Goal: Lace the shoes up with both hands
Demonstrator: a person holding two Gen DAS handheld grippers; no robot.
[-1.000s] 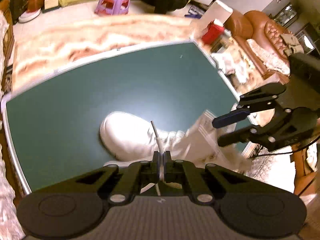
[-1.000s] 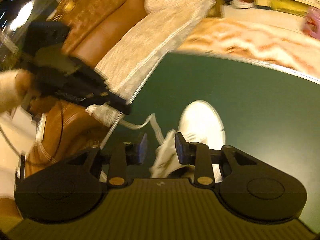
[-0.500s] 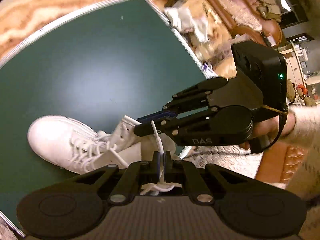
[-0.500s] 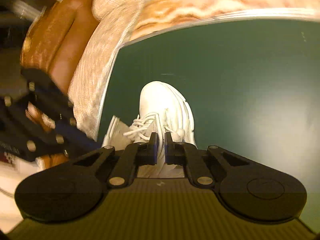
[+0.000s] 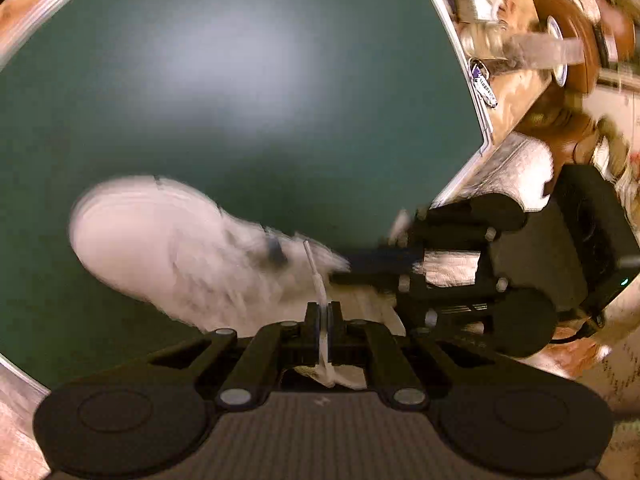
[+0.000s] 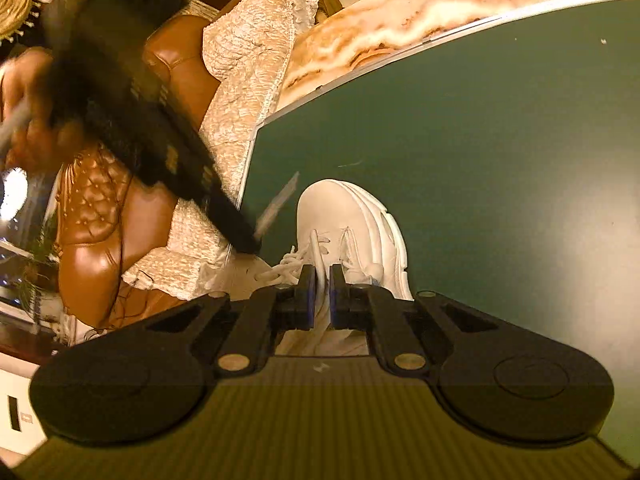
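A white shoe lies on the green table mat, blurred in the left wrist view. My left gripper is shut on a white shoelace end, whose stiff tip sticks up past the pads. My right gripper hovers over the shoe's lacing with its jaws almost together, and a white lace strand runs down between the pads. In the left wrist view the right gripper reaches in from the right at the shoe's opening. In the right wrist view the left gripper is a dark blur.
The mat's pale edge runs close beside the shoe. Beyond it stands a brown leather sofa with a cream lace cover. A hand holds the left gripper. Marbled floor lies behind the table.
The right gripper's jaws went from open to nearly together over the laces. The left gripper swung down and toward the shoe, still holding the lace end.
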